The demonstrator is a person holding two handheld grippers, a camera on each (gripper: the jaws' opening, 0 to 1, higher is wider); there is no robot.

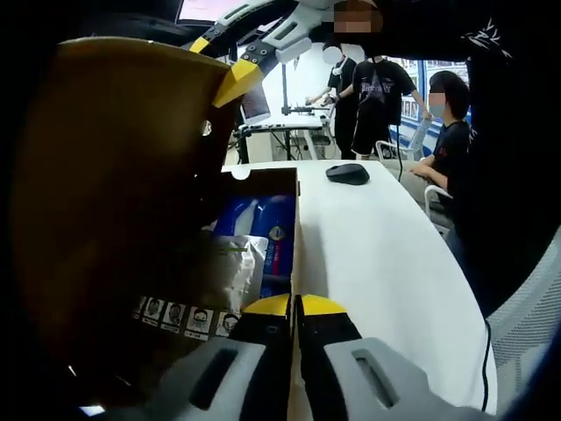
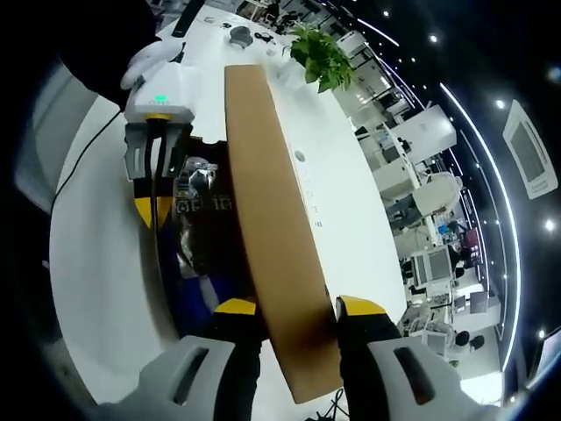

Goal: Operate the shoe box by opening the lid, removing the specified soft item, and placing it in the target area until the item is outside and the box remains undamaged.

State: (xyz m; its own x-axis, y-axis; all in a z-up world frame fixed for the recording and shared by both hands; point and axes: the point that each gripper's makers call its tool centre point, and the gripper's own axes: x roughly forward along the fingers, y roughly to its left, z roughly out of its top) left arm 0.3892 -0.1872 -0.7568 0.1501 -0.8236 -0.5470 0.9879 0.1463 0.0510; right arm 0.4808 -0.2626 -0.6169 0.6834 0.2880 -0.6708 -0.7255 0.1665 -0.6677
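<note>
The brown shoe box stands on the white table (image 1: 386, 254) with its lid (image 1: 114, 193) swung up on the left. Inside lie a blue and white soft pack (image 1: 263, 232) and a crumpled clear bag (image 1: 230, 272). My left gripper (image 1: 294, 307) is shut, its yellow tips pinched on the box's right side wall (image 1: 296, 219). At the lid's top edge, my right gripper (image 1: 219, 63) holds on. In the right gripper view the lid (image 2: 272, 246) runs between the jaws of my right gripper (image 2: 298, 307), which is shut on it. My left gripper (image 2: 149, 206) sits at the box's rim.
A black computer mouse (image 1: 348, 174) lies farther along the table. Several people stand and sit at the far end. A white mesh chair (image 1: 526, 324) is at the table's right edge. A green plant (image 2: 320, 53) stands on the table beyond the box.
</note>
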